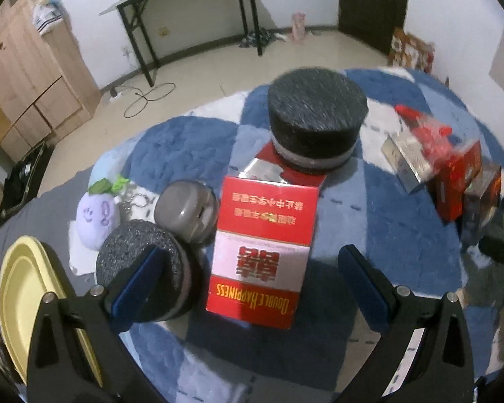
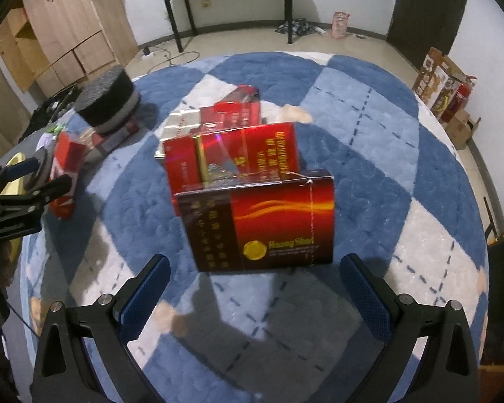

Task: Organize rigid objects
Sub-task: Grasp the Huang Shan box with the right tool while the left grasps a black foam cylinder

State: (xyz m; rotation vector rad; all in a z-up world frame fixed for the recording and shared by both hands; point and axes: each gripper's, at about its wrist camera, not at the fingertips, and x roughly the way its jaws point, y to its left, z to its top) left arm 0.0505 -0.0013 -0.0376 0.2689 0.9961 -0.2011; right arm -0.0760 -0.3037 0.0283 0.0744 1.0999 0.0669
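**A:** Left tongs (image 1: 252,282): jaws spread wide, nothing held. The red-and-white carton (image 1: 263,252) is seen standing between the pads, touching neither. How is it expected to handle?

**B:** Judged light and stiff: thin card, likely glossy, so some slip is to be expected. Hold is best taken across the two narrow side walls, low on the body, with modest squeeze; the broad face would probably buckle.

**A:** Just left of it, a dark foam-topped puck (image 1: 144,268) is noted behind the left pad, with a grey round case (image 1: 186,210) close behind that. A yellow tray (image 1: 23,288) lies at the far left edge.

**B:** The foam is judged soft on top, so it would be taken by the rim band. Farther back, a second and larger dark puck (image 1: 316,121) is seen resting on a flat red box (image 1: 272,158).

**A:** Right tongs (image 2: 260,287): also wide apart and empty, poised over the blue-and-white quilt (image 2: 403,154). The dark red carton (image 2: 262,221) stands just ahead of the pads, not touched.

**B:** Same judgement: light, rigid, film-wrapped, so slippery. The short ends are preferred. Behind it, touching or nearly so, a bright red carton (image 2: 232,158) is recorded, and further back a shiny red pack (image 2: 232,110), partly blurred.
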